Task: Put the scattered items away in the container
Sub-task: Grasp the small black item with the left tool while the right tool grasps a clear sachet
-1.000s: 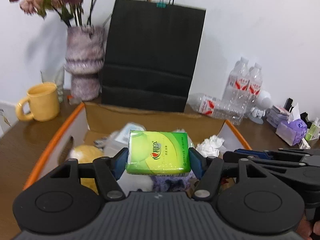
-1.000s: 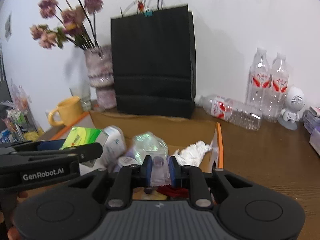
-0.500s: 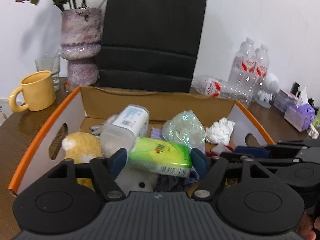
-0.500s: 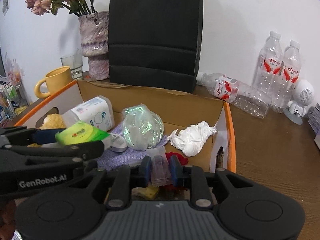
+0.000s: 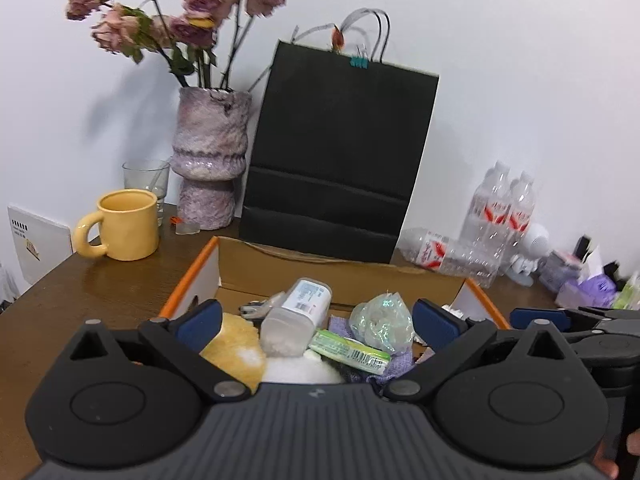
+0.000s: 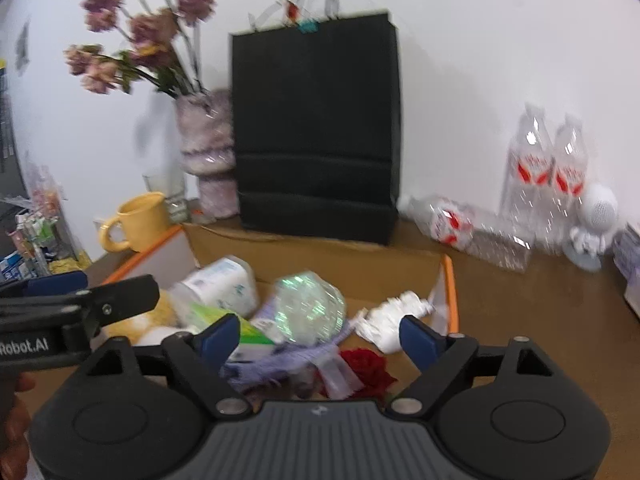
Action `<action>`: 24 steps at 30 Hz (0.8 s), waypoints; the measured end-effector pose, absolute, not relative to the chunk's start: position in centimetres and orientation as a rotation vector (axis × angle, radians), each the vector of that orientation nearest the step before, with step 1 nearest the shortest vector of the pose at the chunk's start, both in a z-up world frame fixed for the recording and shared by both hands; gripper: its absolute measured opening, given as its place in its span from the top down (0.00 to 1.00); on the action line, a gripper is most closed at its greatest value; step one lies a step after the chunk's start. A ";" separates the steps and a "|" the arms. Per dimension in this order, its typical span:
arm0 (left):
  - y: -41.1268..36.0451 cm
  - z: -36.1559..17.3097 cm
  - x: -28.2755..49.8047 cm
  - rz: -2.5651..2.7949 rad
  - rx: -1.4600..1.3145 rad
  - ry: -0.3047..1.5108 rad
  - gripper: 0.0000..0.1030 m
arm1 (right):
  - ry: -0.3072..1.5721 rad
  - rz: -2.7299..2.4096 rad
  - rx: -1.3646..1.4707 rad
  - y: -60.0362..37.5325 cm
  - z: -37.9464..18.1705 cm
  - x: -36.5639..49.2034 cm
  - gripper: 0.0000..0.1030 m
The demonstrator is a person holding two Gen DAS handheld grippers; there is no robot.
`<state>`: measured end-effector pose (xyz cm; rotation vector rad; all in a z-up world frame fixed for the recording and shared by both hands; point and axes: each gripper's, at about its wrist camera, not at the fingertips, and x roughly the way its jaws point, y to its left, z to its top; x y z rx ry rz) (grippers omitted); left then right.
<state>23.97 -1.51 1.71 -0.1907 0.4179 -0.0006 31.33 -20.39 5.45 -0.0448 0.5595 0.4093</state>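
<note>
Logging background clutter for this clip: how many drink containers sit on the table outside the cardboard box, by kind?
Upright water bottles: 2
Lying water bottle: 1
Yellow mug: 1
Clear glass: 1
Total: 5

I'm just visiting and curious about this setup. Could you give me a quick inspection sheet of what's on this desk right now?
Surface: brown wooden table.
Job's things: cardboard box holds a green tissue pack, white jar, shiny bag, yellow plush, crumpled tissue, red flower.
Clutter: yellow mug, glass, vase of dried flowers, black bag, water bottles, white figurine.
Grippers: left gripper and right gripper both opening, nothing between the jaws.
Cables: nothing seen.
Surroundings: white wall.
</note>
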 end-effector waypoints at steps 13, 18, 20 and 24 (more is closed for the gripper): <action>3.0 -1.3 16.7 0.064 -0.195 0.450 0.00 | 0.481 0.596 -0.153 -16.7 6.0 23.9 0.15; 3.5 -3.4 15.0 0.074 -0.149 0.525 0.00 | 0.483 0.649 -0.278 -15.5 4.3 20.9 0.20; 3.7 -4.1 14.7 0.077 -0.149 0.548 0.00 | 0.525 0.666 -0.300 -15.1 3.3 20.4 0.23; 3.5 -4.6 14.1 0.062 -0.134 0.555 0.02 | 0.627 0.696 -0.310 -14.3 0.9 20.2 0.32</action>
